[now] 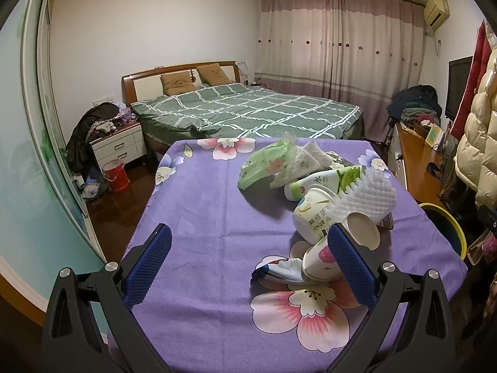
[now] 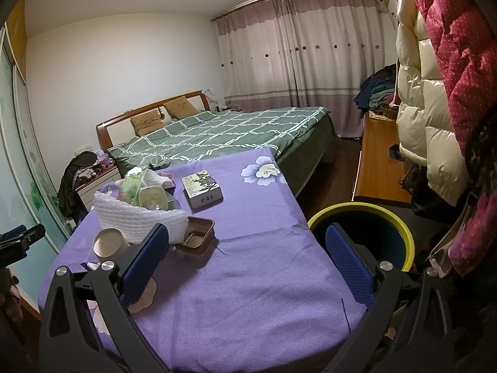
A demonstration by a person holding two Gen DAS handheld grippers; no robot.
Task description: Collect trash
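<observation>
Both wrist views look low and close over purple table toward bed; right view sits further right, near bin. Shared: table, bed, bin.

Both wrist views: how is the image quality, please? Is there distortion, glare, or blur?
Left wrist view: strong fisheye bending, dark corners, the curtain rail curves; the cups look sharp. Right wrist view: same bending, a bright ceiling glare at the top edge; the bin rim is clear, the hanging coats a bit soft.

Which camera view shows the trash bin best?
The right wrist view: the bin shows its whole yellow rim and dark inside beside the table. The left wrist view shows only part of its rim at the right edge.
</observation>
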